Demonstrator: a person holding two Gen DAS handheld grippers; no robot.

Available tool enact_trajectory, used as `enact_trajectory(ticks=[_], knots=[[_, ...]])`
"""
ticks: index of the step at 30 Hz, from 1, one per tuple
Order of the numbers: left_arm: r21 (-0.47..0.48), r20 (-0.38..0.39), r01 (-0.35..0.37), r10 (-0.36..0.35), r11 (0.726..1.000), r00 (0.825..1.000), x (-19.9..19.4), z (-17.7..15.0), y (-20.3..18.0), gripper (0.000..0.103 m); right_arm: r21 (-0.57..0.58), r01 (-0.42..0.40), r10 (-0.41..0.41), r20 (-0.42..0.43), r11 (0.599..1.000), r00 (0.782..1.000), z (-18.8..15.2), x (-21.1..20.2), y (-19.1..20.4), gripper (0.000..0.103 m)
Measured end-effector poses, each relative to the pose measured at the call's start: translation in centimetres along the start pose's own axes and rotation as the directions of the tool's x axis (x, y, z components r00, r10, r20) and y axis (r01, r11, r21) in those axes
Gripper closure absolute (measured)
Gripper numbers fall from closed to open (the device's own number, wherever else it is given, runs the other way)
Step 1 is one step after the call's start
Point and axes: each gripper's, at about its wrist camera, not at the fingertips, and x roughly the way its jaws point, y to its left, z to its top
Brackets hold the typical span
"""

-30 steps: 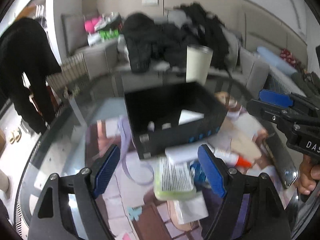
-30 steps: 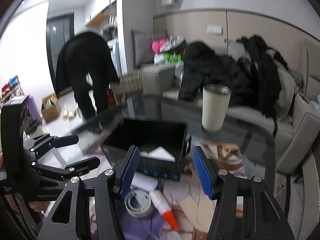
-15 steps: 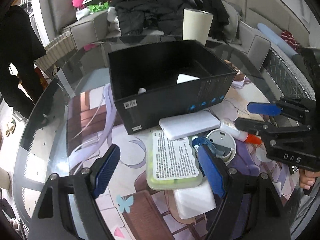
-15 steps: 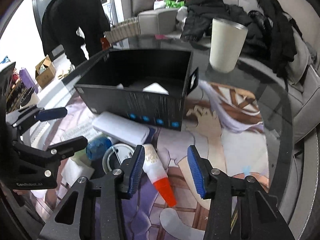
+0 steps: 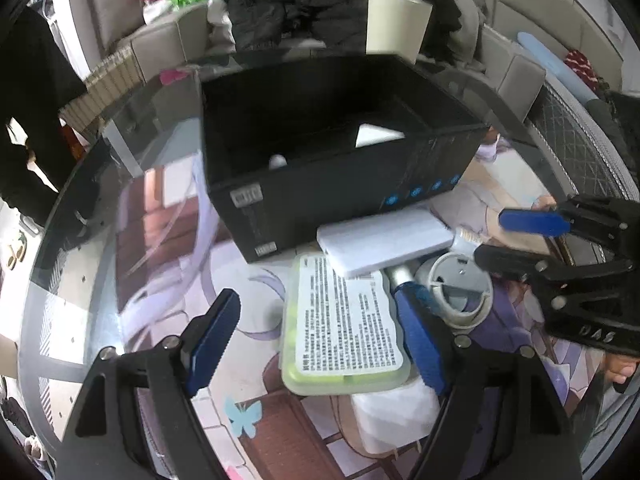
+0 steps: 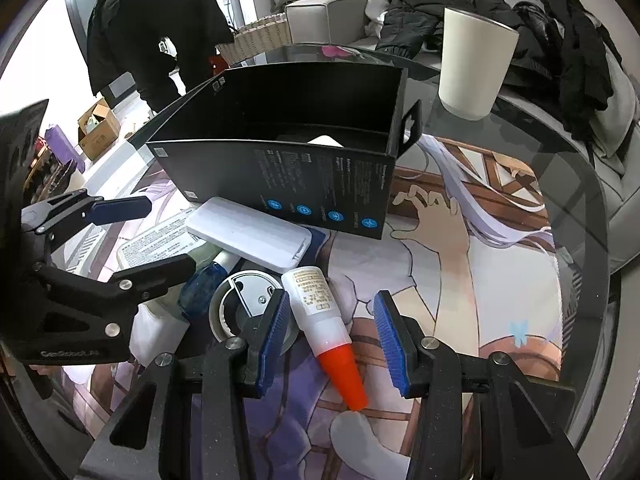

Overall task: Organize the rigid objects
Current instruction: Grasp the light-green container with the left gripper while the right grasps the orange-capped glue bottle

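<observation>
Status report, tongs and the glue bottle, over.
Right tongs open, straddling glue bottle, just been closing. Left tongs open above green case. White power bank crowds bottle's base.

Both black angular plastic grippers, left [image 5: 316, 336] and right [image 6: 331, 336], carry ribbed blue pads [image 6: 275, 332] fixed by silver screws.

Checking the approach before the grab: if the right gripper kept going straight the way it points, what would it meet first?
Most likely the glue bottle with the orange cap, which lies between the open fingers of the right gripper. The pads are not touching it yet; depth is hard to judge.
</observation>
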Motion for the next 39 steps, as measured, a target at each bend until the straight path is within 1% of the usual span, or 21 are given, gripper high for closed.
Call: enact_trajectory(ticks=[1,3,4,7,10,11,13,14,15,16,17,18,20,23,25,28,31,33,35,39], knots=[[0.001,-0.009,0.0,0.0,1.0,1.0,0.3,-0.1,-0.1,0.026,0.004,0.0,0.0,-0.004,1.0,1.0,0.1,0.0,-0.1,0.058],[0.008,-0.021,0.001,-0.001,1.0,1.0,0.7,-0.2,-0.2,0.033,0.013,-0.001,0.001,-0.009,1.0,1.0,0.0,0.0,-0.4,0.058],[0.011,-0.027,0.009,-0.009,1.0,1.0,0.8,-0.3,-0.3,0.049,0.012,0.0,0.0,-0.01,1.0,1.0,0.1,0.0,-0.5,0.058],[-0.002,-0.042,0.028,-0.028,1.0,0.999,0.7,-0.4,-0.2,0.049,0.01,0.002,-0.002,-0.017,1.0,1.0,0.1,0.1,-0.6,0.058],[-0.014,-0.038,0.039,-0.04,0.999,0.998,0.1,-1.0,0.1,0.049,0.011,-0.002,0.002,-0.019,1.0,1.0,0.1,0.1,-0.8,0.058],[-0.015,-0.036,0.042,-0.042,0.999,0.998,-0.1,-1.2,0.2,0.049,0.012,0.002,-0.001,-0.029,1.0,1.0,0.0,0.2,-0.8,0.058],[-0.01,-0.036,0.047,-0.048,0.999,0.998,-0.6,-1.8,0.5,0.049,0.02,-0.016,0.017,-0.067,1.0,0.998,-0.5,1.0,-0.8,0.058],[-0.013,-0.038,0.046,-0.047,0.999,0.998,-0.6,-1.9,0.5,0.049,0.014,-0.011,0.012,-0.065,1.0,0.998,-0.7,1.1,-0.7,0.058],[-0.019,-0.04,0.05,-0.05,0.999,0.998,-0.8,-2.3,0.8,0.049,-0.017,0.014,-0.015,-0.057,1.0,0.998,-0.9,1.0,-0.2,0.058],[-0.019,-0.042,0.053,-0.054,0.998,0.998,-0.9,-2.6,1.0,0.049,-0.029,0.016,-0.018,-0.055,0.999,0.998,-1.2,1.0,0.0,0.059],[-0.023,-0.042,0.054,-0.055,0.998,0.998,-1.2,-3.0,1.3,0.049,-0.036,0.019,-0.02,-0.052,0.999,0.998,-1.4,0.8,0.1,0.064],[-0.027,-0.042,0.055,-0.056,0.998,0.998,-1.3,-3.3,1.5,0.049,-0.044,0.026,-0.028,-0.05,0.999,0.998,-1.6,0.7,0.3,0.073],[-0.027,-0.044,0.065,-0.066,0.998,0.997,-1.7,-3.9,1.7,0.049,-0.051,0.022,-0.025,-0.057,0.998,0.998,-1.9,0.4,0.4,0.082],[-0.022,-0.046,0.075,-0.076,0.997,0.996,-2.0,-4.4,2.1,0.049,-0.041,-0.007,0.004,-0.074,0.999,0.997,-2.5,-0.1,0.6,0.083],[-0.019,-0.044,0.074,-0.075,0.997,0.996,-2.0,-4.6,2.2,0.048,-0.039,-0.016,0.012,-0.081,0.999,0.997,-2.7,-0.3,1.0,0.083],[-0.005,-0.027,0.056,-0.056,0.998,0.998,-2.2,-4.3,2.3,0.048,-0.052,0.031,-0.033,-0.047,0.998,0.998,-2.6,-0.7,1.3,0.081],[0.004,-0.013,0.035,-0.035,0.999,0.999,-1.9,-3.7,2.3,0.047,-0.013,0.002,-0.003,-0.043,1.0,0.999,-1.9,-0.7,0.9,0.075],[0.002,-0.014,0.017,-0.016,1.0,1.0,-1.4,-3.5,2.5,0.046,-0.012,0.004,-0.004,-0.036,1.0,0.999,-1.6,-0.6,0.9,0.071],[-0.005,-0.023,0.018,-0.018,1.0,1.0,-1.0,-3.3,2.8,0.046,-0.016,0.012,-0.013,-0.028,1.0,1.0,-1.2,-0.4,0.7,0.069],[-0.001,-0.022,0.01,-0.01,1.0,1.0,-1.0,-3.4,2.8,0.046,-0.029,0.018,-0.019,-0.037,0.999,0.999,-0.9,0.6,0.8,0.069]])
